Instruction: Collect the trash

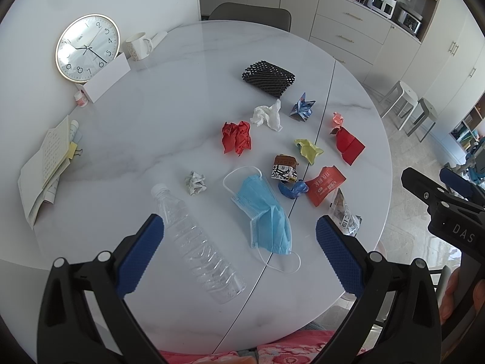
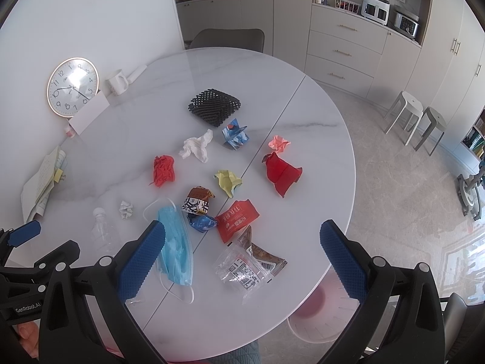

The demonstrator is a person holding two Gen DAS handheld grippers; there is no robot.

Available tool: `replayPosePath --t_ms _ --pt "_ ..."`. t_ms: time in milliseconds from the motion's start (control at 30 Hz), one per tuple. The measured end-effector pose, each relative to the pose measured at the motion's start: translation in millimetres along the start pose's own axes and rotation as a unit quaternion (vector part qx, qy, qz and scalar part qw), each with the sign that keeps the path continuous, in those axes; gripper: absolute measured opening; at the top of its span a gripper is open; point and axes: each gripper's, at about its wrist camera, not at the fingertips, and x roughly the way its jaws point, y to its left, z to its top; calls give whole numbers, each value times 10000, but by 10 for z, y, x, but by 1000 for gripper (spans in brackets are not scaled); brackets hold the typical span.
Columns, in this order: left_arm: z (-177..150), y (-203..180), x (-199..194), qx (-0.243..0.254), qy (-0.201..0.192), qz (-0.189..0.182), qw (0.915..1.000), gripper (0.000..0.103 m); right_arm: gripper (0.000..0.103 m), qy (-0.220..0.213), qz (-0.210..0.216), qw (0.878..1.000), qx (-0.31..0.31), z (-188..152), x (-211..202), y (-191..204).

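Trash lies scattered on the round white marble table [image 1: 188, 115]. A clear plastic bottle [image 1: 197, 245] and a blue face mask [image 1: 266, 212] lie between the wide-apart fingers of my open left gripper [image 1: 239, 227], which hovers above them. Further off are red crumpled paper [image 1: 236, 138], a white tissue [image 1: 268, 115], a black foam net [image 1: 268, 77] and a red packet [image 1: 324, 185]. My right gripper [image 2: 242, 230] is open above a clear wrapper [image 2: 245, 270] near the table's front edge, holding nothing.
A wall clock [image 1: 88, 47], a mug [image 1: 138, 45], a white box [image 1: 106, 79] and a stack of papers [image 1: 48, 163] sit at the table's left. A pale bin [image 2: 315, 324] stands below the near right edge. A chair [image 1: 250, 15] and stools [image 2: 415, 118] stand beyond.
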Motion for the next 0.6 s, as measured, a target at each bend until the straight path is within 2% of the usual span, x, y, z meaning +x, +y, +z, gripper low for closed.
replayPosePath --t_ms 600 --pt "-27 -6 39 -15 14 10 10000 97 101 5 9 10000 1 2 13 21"
